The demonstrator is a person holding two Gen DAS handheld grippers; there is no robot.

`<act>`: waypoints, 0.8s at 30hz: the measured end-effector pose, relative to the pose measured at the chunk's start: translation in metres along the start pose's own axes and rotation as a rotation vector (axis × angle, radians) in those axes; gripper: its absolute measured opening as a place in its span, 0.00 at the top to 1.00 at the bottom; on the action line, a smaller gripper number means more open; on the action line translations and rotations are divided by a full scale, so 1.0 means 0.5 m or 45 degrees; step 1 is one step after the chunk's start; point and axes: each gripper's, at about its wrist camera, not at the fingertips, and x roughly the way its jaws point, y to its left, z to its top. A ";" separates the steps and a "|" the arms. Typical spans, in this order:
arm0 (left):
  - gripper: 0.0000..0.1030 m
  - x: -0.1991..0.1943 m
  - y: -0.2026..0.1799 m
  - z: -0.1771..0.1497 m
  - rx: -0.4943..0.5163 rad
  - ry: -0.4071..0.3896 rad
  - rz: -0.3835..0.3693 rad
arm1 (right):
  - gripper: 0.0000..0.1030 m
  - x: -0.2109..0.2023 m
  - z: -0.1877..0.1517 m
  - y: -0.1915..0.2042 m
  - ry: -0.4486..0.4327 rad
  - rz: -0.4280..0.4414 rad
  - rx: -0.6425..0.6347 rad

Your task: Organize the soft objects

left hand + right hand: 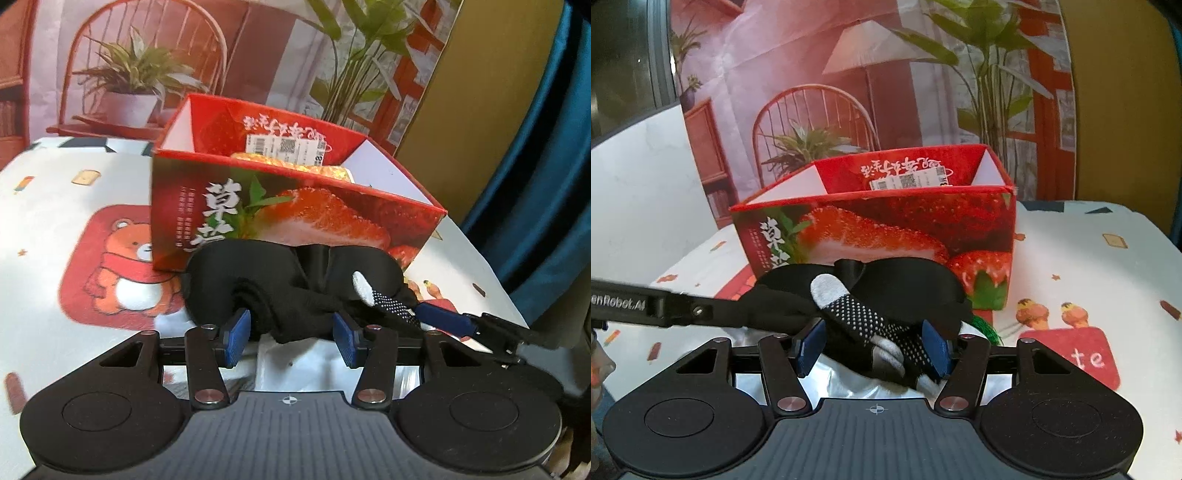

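Two grippers meet at one black knit glove with white grip dots and grey fingertips, which sits on the printed cartoon tablecloth just in front of the open red cardboard box printed with strawberries. Left gripper: blue pads partly closed, pressing the plain black cuff end of the glove from both sides. Right gripper: blue pads likewise partly closed, clamped on the dotted finger end, one grey-tipped finger sticking up toward the box. From the left wrist view the right gripper enters at the far right edge, its blue pad close beside the dotted fabric; from the right wrist view the left gripper's black arm crosses in from the left. Behind the glove and touching it lies a black padded eye mask, against the box's front wall. Inside the box, something yellow and glossy shows above the rim (identity unclear). A green tasselled bit pokes out beside the right pad.
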 end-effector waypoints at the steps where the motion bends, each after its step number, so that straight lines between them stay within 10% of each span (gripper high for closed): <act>1: 0.50 0.009 0.000 0.001 -0.007 0.009 0.003 | 0.46 0.007 0.000 0.001 0.004 -0.005 -0.001; 6: 0.65 0.037 0.012 -0.006 -0.050 0.038 0.023 | 0.53 0.011 -0.007 -0.020 0.001 -0.022 0.029; 24: 0.65 0.064 0.024 -0.004 -0.073 0.056 0.013 | 0.54 0.030 -0.024 -0.072 0.032 -0.042 0.204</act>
